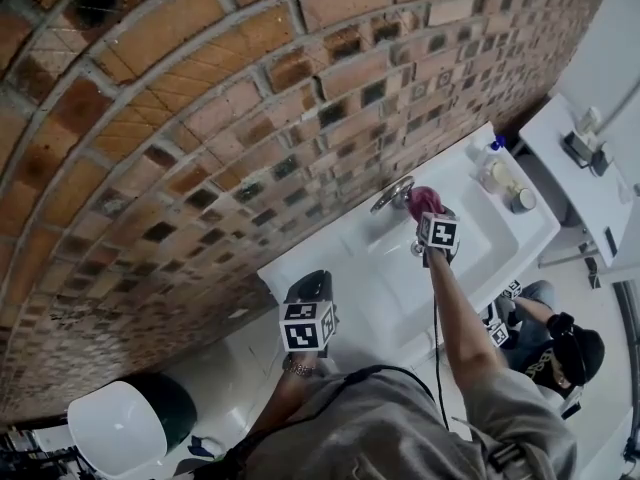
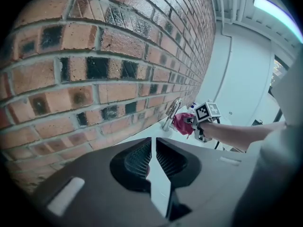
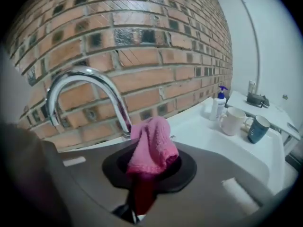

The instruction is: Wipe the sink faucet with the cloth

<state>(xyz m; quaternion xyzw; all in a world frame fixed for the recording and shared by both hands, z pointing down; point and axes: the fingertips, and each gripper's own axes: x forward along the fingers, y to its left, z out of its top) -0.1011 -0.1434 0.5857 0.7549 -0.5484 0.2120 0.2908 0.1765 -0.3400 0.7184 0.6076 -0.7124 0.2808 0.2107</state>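
Observation:
A curved chrome faucet (image 1: 393, 194) (image 3: 85, 93) (image 2: 170, 113) rises from the back of the white sink (image 1: 480, 243), close to the brick wall. My right gripper (image 1: 428, 214) (image 3: 149, 170) is shut on a pink cloth (image 1: 424, 201) (image 3: 152, 146) (image 2: 182, 123). The cloth is held up just in front of the faucet's base and to the right of its spout; I cannot tell whether they touch. My left gripper (image 1: 311, 288) (image 2: 152, 148) hovers over the sink's left end, away from the faucet. Its jaws are shut with nothing in them.
A soap bottle (image 3: 218, 103), a white mug (image 3: 233, 121) and a teal mug (image 3: 257, 128) stand at the sink's right end. The brick wall (image 1: 200, 118) runs right behind the faucet. A toilet (image 1: 125, 423) sits lower left. Another person (image 1: 560, 353) crouches at right.

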